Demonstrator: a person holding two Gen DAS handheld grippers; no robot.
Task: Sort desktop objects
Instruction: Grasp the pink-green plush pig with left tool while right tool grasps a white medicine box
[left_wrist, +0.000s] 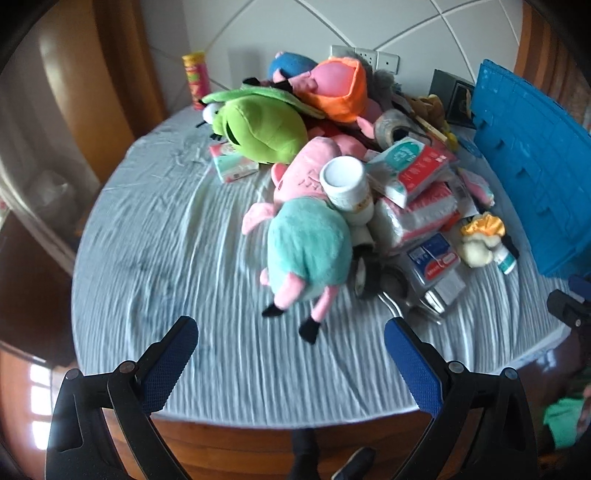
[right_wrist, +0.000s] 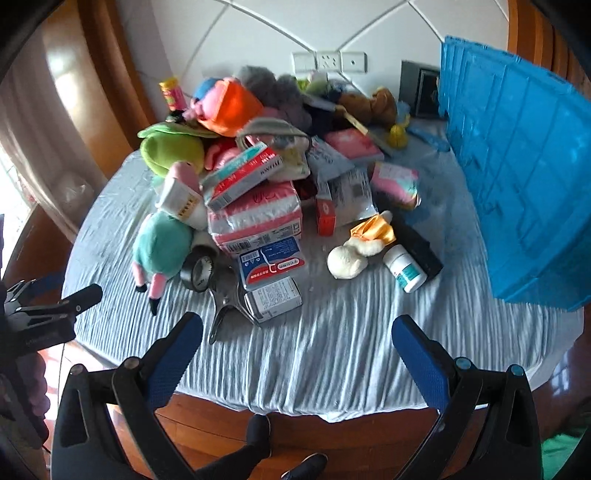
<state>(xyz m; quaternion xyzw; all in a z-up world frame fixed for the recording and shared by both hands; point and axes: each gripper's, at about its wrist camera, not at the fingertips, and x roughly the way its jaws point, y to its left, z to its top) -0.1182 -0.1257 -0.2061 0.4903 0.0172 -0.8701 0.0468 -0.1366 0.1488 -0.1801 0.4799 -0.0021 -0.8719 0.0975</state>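
Nearest us, our left claw (left_wrist: 291, 354) hangs with its blue-padded fingers spread wide and empty above the near edge of the round bench (left_wrist: 155, 236) draped in pale blue striped cloth. Our right claw (right_wrist: 297, 349) is likewise parted, gripping nothing. Just ahead of the left claw lies a pink plush pig in a teal dress (left_wrist: 308, 251), leaning against the heap of toys and packets mid-bench. Right of the heap, a blue plastic crate (right_wrist: 517, 184) stands on edge.

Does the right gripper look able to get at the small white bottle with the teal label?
Probably yes: the right gripper is open, and the white bottle lies at the pile's near edge with bare cloth before it.
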